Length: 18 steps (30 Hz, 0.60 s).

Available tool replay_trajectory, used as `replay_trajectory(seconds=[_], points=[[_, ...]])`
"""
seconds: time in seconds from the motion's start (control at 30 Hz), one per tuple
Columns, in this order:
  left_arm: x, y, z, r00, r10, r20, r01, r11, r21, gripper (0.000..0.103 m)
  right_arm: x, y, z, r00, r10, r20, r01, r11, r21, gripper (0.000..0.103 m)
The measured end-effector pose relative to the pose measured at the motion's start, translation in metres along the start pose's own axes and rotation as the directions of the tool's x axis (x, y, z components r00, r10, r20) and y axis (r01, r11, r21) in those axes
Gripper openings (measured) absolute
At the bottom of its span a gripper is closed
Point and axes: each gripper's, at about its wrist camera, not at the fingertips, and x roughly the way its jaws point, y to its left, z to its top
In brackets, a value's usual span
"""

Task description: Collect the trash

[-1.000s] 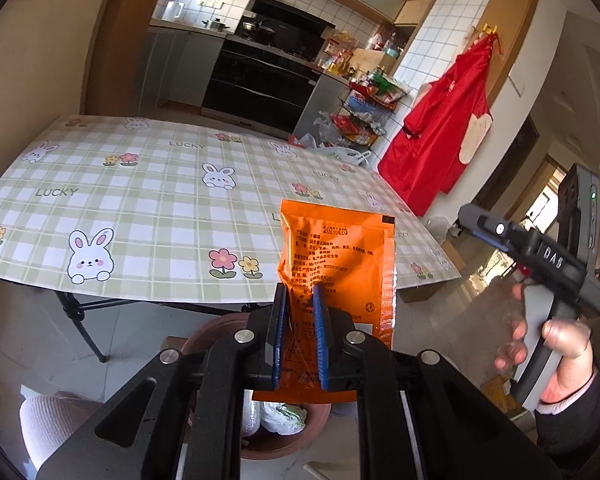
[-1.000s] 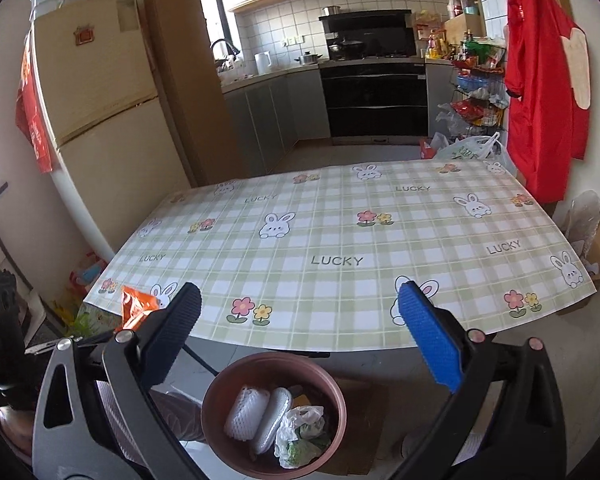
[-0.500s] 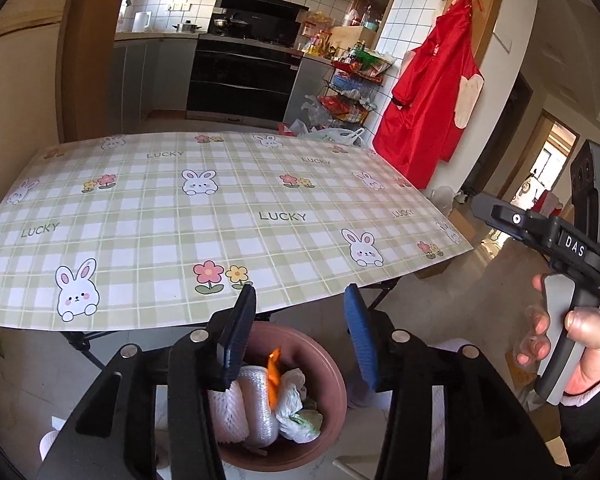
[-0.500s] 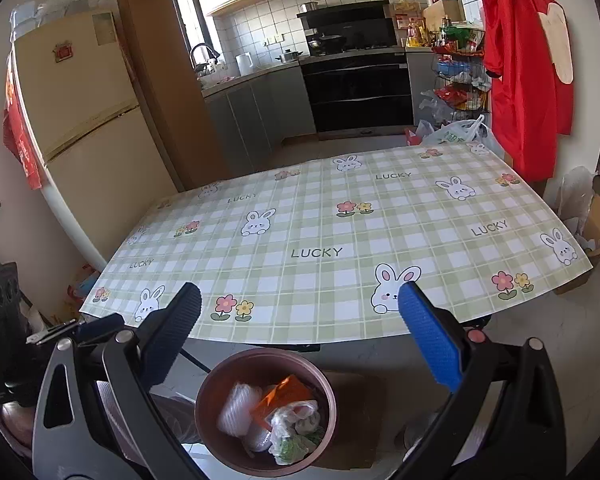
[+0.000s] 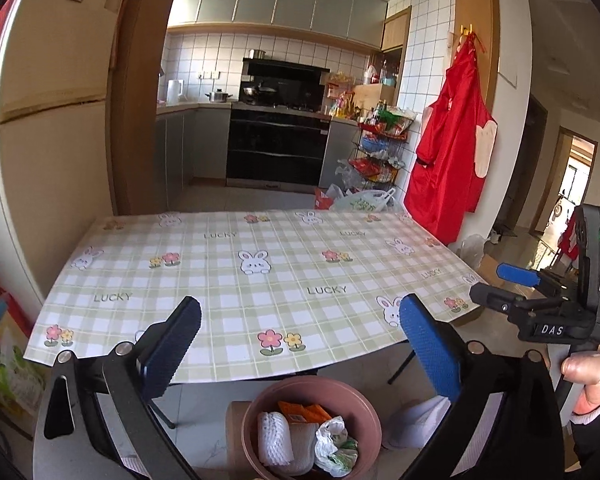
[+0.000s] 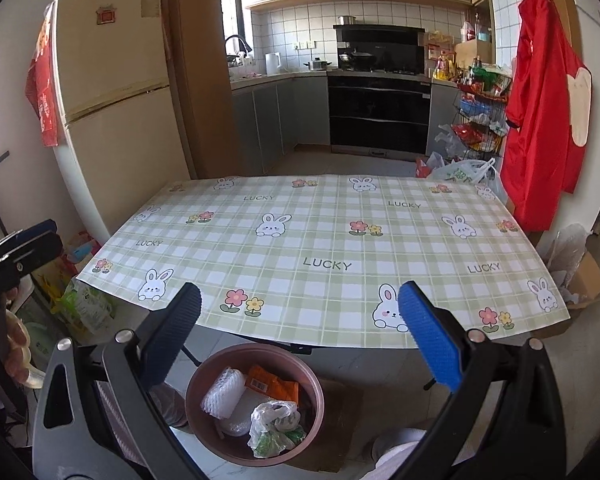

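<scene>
— How many things do you see?
— You see one table (image 6: 324,240), one brown bin (image 6: 318,396), and four items inside: one orange packet (image 6: 274,386), two white foam nets (image 6: 222,394), one plastic bag (image 6: 274,420). Two grippers.

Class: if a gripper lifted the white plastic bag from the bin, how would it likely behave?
The plastic bag looks thin and crumpled, so probably floppy and light. Its glossy film may slip between pads. It lies loose atop other trash in the bin, so it should lift freely.
</scene>
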Motion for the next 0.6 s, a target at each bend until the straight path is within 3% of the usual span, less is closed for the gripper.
replay_trajectory(seconds=[0.27,0.6], points=[[-0.046,-0.018,0.029,0.990,0.081,0.112,-0.088,0.994,0.059,0.097,-0.047,0.015,0.022,0.994,-0.051,0.095,0.054,0.998,-0.027,0.097],[-0.079,-0.030,0.039,0.974,0.110,0.200,-0.128,0.989,0.078,0.097,-0.076,0.013,0.034,0.984,-0.089,0.153,0.092,0.996,-0.014,0.097]])
